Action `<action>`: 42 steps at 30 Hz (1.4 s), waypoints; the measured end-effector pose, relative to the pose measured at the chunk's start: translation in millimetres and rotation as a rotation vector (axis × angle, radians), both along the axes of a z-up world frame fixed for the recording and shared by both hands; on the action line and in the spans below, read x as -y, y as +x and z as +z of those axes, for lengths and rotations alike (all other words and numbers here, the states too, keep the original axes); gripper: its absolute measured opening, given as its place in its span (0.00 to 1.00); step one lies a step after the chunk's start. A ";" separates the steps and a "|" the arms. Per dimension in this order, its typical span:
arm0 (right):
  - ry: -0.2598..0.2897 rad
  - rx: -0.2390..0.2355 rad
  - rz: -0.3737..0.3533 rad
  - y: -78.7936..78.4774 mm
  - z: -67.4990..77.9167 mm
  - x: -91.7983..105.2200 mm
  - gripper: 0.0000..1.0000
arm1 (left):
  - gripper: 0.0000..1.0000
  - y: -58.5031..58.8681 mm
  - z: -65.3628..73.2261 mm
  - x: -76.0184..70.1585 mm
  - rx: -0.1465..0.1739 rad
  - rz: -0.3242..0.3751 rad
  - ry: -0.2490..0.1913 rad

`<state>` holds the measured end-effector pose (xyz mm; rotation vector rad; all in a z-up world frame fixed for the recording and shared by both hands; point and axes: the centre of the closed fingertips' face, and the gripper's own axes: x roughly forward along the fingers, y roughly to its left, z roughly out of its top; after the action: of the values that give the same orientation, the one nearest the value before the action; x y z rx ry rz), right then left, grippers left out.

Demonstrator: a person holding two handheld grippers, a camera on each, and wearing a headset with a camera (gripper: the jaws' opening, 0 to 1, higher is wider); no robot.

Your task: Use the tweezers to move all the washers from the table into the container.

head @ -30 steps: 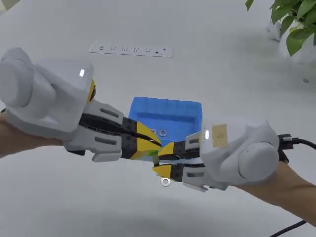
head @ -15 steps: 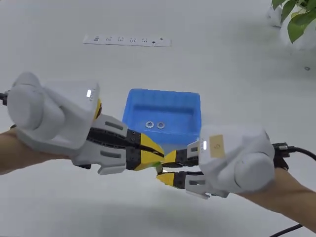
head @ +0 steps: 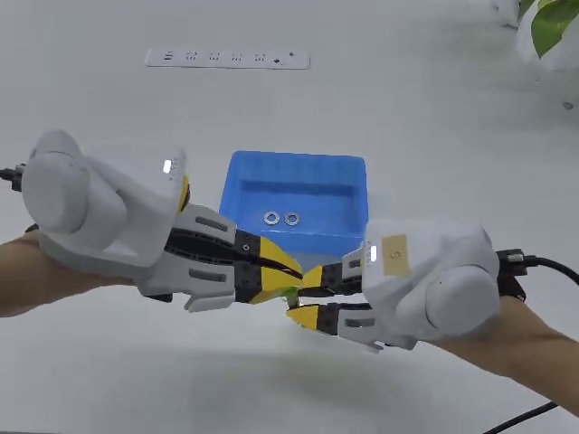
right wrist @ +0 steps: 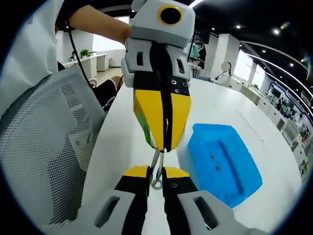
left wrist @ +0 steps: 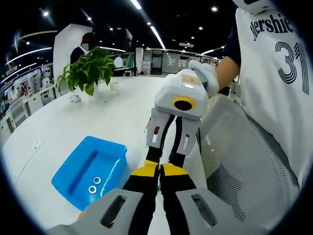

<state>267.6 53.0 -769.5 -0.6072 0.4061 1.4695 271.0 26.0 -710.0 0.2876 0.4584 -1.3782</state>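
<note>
My left gripper [head: 291, 271] reaches in from the left, shut on thin metal tweezers [right wrist: 157, 164]. My right gripper [head: 303, 294] faces it from the right. Its yellow jaws [right wrist: 156, 174] are closed to a narrow gap around the tweezers' tip end. A small washer [right wrist: 156, 184] sits at the tweezers' tip, between those jaws. Both grippers meet tip to tip just in front of the blue container [head: 298, 163], near its front wall. Two washers [head: 271, 218] lie side by side on the container's floor. In the left gripper view my own jaws [left wrist: 160, 171] are pressed together.
A white power strip [head: 226, 59] lies at the back of the white table. A potted plant [head: 552, 23] stands at the far right corner. A black cable [head: 543, 264] trails from the right gripper. A mesh chair [right wrist: 44, 147] stands beside the table.
The washer that lay on the table under the gripper tips a second ago no longer shows there. The head camera has shifted, so the container now sits higher and more exposed behind the grippers.
</note>
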 end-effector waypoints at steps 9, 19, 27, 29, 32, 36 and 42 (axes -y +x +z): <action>-0.004 -0.003 0.000 -1.7 -1.5 -0.5 0.11 | 0.05 -3.5 -0.1 -0.9 -0.009 -0.006 0.001; -0.028 0.011 0.015 -2.9 -5.6 1.8 0.11 | 0.06 -7.3 -0.3 2.5 -0.021 -0.017 -0.001; -0.019 -0.017 0.004 -3.0 -6.3 1.3 0.10 | 0.06 -5.4 -0.9 2.0 -0.026 -0.011 0.009; -0.021 -0.026 0.004 -3.7 -6.4 1.3 0.10 | 0.06 -4.7 -0.8 1.7 -0.019 -0.010 0.014; -0.021 -0.021 0.012 -5.5 -5.0 0.4 0.10 | 0.06 -6.0 0.8 1.2 -0.029 -0.012 0.013; -0.012 -0.024 0.013 -6.6 0.2 -1.6 0.10 | 0.06 -6.9 6.1 -0.7 -0.027 -0.021 0.018; 0.002 -0.011 0.019 -4.5 11.9 -6.0 0.10 | 0.06 -6.0 17.4 -5.7 -0.014 -0.024 0.016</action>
<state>263.1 58.9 -757.5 -0.6035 0.4086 1.4912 265.0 31.8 -692.6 0.2972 0.4794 -1.4015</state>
